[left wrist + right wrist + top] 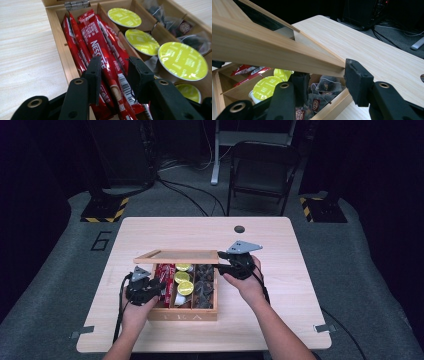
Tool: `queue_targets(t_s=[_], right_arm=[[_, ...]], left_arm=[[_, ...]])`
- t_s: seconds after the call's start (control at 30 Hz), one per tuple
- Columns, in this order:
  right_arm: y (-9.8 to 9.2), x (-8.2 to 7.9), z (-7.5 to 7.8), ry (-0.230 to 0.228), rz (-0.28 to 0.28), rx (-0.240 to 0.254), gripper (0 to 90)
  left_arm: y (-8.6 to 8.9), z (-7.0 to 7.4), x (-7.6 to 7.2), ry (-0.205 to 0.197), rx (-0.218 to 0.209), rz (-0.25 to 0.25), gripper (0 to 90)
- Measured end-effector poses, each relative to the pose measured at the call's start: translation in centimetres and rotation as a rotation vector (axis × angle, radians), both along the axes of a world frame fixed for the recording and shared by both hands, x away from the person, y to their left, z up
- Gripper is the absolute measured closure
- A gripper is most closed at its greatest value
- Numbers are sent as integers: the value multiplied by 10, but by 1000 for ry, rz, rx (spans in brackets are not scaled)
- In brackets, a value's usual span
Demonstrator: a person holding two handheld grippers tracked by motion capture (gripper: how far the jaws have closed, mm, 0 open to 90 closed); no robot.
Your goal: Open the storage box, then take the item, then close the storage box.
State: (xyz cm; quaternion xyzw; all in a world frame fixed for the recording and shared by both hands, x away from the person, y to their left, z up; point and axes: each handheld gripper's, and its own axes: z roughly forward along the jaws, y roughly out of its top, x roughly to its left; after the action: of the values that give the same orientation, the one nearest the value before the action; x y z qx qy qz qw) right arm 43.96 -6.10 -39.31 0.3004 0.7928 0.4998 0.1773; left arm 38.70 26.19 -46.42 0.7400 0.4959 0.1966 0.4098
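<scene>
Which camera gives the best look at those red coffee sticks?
The left gripper view: the red sticks lie close, lettering readable, between that gripper's jaws. The high view shows a small red patch; the right gripper view, just their ends.

A wooden tea box (182,314) sits on the table near its front edge, with "TEA" lettered on the front wall. Its framed lid (176,256) is raised and hinged at the back, and its corner is held between the jaws of the right gripper (325,80). Inside are 3 compartments: red Nescafé stick sachets (100,52) on the left, yellow-green foil-topped capsules (182,60) in the middle, and dark tea bags in clear wrappers (325,86) on the right.
</scene>
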Motion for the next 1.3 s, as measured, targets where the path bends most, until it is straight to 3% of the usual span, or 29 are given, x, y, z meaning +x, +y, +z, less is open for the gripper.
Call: queue_targets(t_s=[0.27, 0.4, 0.93, 1.1, 1.23, 1.3], right_arm=[[0, 0, 0, 0, -1, 0, 551], [0, 0, 0, 1, -3, 3, 551], [0, 0, 0, -1, -1, -3, 551], [1, -1, 0, 0, -5, -1, 551], [0, 0, 0, -4, -3, 0, 551], [0, 0, 0, -2, -5, 3, 551]], left_arm=[[2, -1, -1, -3, 25, 7, 794], [2, -1, -2, -9, 3, 22, 828], [10, 13, -9, -36, -30, 18, 857], [14, 21, -12, -51, -67, 35, 857], [19, 28, -16, -53, -31, 6, 858], [22, 30, -18, -54, -34, 8, 858]])
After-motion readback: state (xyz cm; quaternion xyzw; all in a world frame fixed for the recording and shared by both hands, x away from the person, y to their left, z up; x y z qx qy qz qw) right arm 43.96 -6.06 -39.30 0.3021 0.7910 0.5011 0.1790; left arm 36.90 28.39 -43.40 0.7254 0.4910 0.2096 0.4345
